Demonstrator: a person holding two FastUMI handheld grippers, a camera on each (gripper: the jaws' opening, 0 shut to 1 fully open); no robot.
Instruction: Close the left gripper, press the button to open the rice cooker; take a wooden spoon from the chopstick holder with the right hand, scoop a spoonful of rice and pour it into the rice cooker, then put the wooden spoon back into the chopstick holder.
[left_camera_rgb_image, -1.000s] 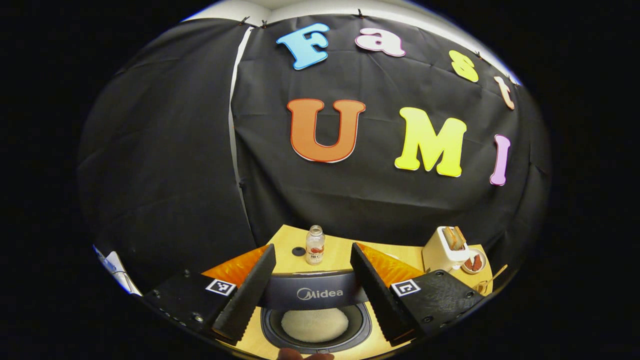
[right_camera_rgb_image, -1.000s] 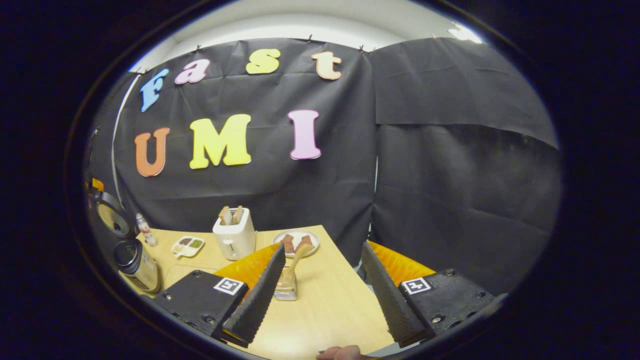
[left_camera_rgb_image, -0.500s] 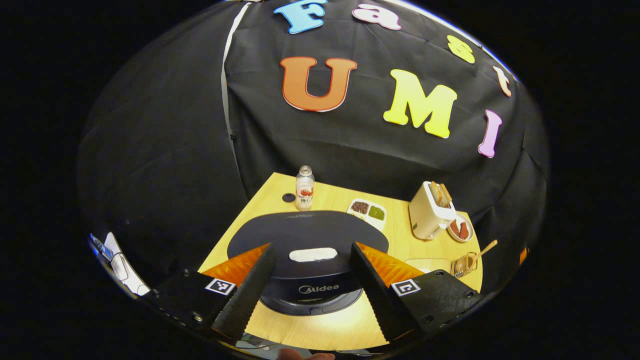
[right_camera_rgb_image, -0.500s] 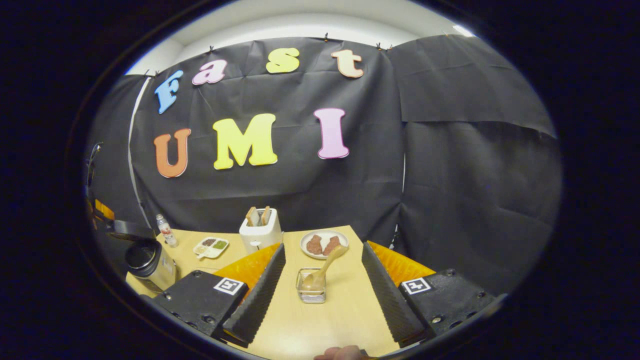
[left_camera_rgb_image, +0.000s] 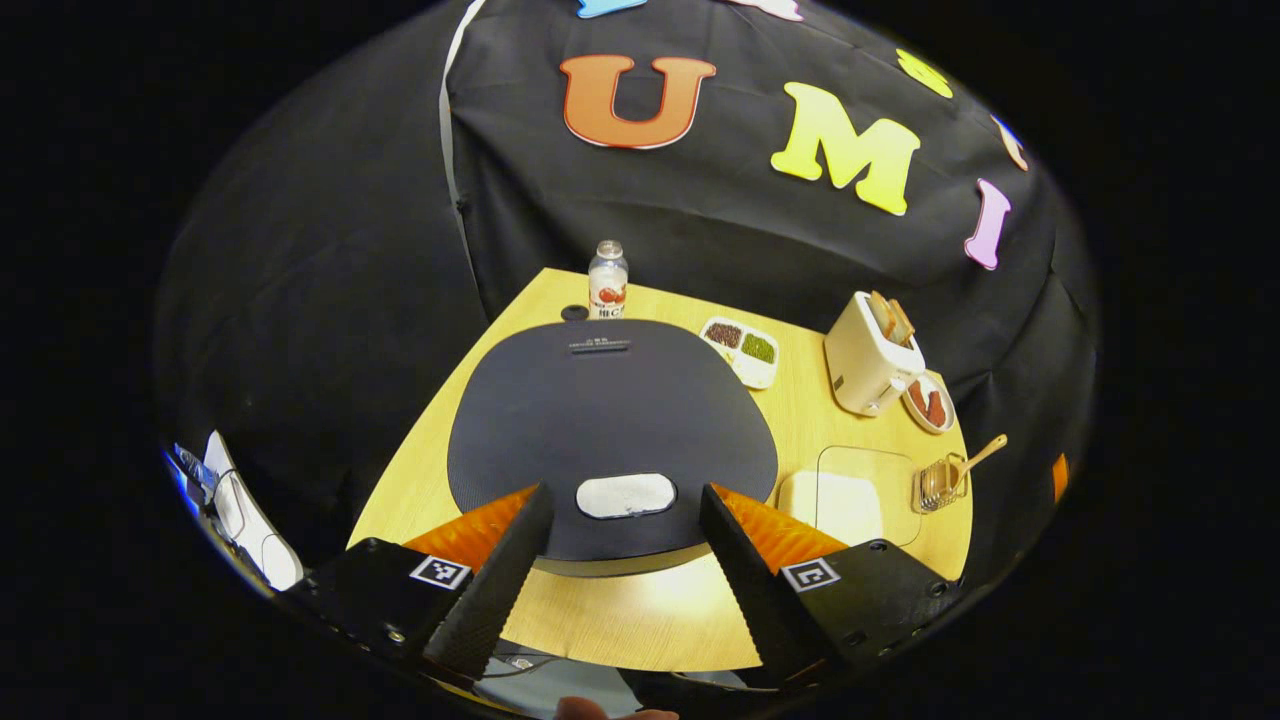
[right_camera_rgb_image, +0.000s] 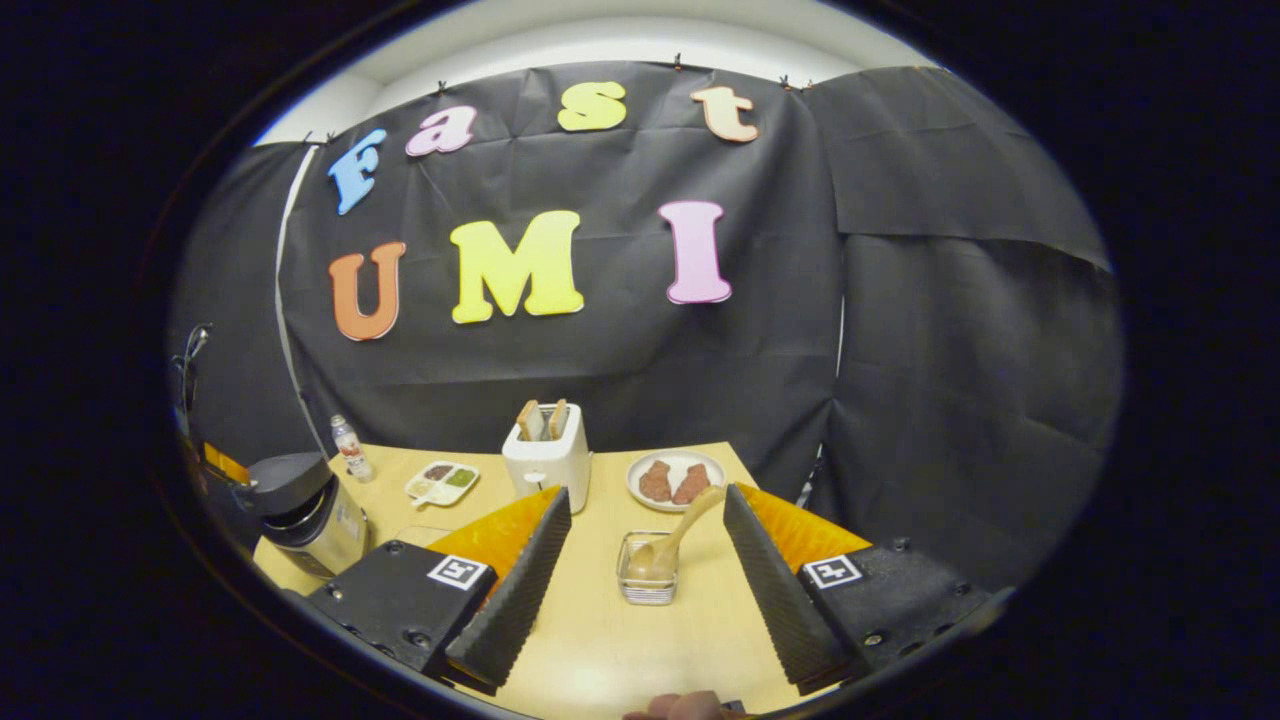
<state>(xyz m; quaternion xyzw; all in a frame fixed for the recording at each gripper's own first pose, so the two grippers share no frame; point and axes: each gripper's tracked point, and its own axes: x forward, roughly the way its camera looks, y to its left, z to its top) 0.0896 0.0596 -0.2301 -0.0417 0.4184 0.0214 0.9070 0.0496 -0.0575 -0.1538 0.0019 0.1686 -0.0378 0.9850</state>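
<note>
The left gripper (left_camera_rgb_image: 622, 560) hangs with its jaws wide apart and empty above the front of the rice cooker (left_camera_rgb_image: 610, 430), the pale oblong button (left_camera_rgb_image: 626, 495) lying between the two fingers but clear of them. A second ago this view looked into an open pot with rice in it and the lid raised; half a second ago the lid was halfway down; now it lies flat and shut, so the cooker has been closed. By my judgement the pressing step is still ahead, and the jaws must come together first, since the task asks for a shut gripper on the button. The right gripper (right_camera_rgb_image: 640, 575) also has its jaws spread and holds nothing; over the same second the chopstick holder (right_camera_rgb_image: 647, 583) has slid from beside its left finger to the middle between the fingers, well ahead on the table (right_camera_rgb_image: 600, 650), the wooden spoon (right_camera_rgb_image: 680, 530) leaning in it. The rice container (left_camera_rgb_image: 850, 495) sits between cooker and holder.
</note>
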